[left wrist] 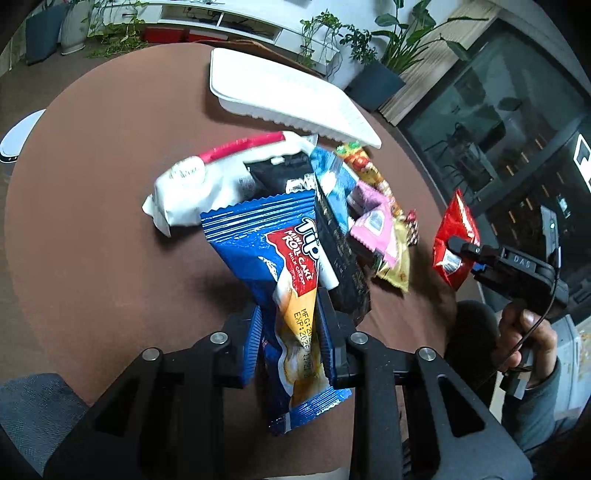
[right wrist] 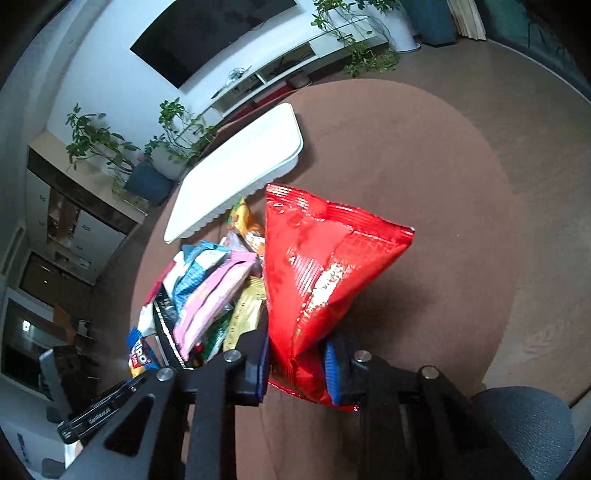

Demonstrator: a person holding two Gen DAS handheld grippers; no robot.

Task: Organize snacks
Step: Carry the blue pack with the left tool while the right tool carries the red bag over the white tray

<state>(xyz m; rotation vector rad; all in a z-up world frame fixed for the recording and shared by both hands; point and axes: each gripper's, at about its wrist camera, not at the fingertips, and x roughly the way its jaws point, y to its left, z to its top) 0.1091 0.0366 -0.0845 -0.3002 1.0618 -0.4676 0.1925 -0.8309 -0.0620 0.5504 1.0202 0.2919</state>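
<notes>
Brown round table [left wrist: 92, 221], white tray [left wrist: 280, 92] beyond: left gripper [left wrist: 288, 332] clamped on blue cake pack [left wrist: 280, 266], right gripper [right wrist: 297, 363] on red bag [right wrist: 317, 273]; best carried level, released inside tray.

Potted plants [left wrist: 388, 55] and white shelf unit [left wrist: 221, 18] beyond table's far edge; dark wall screen [right wrist: 207, 37] above shelf
</notes>
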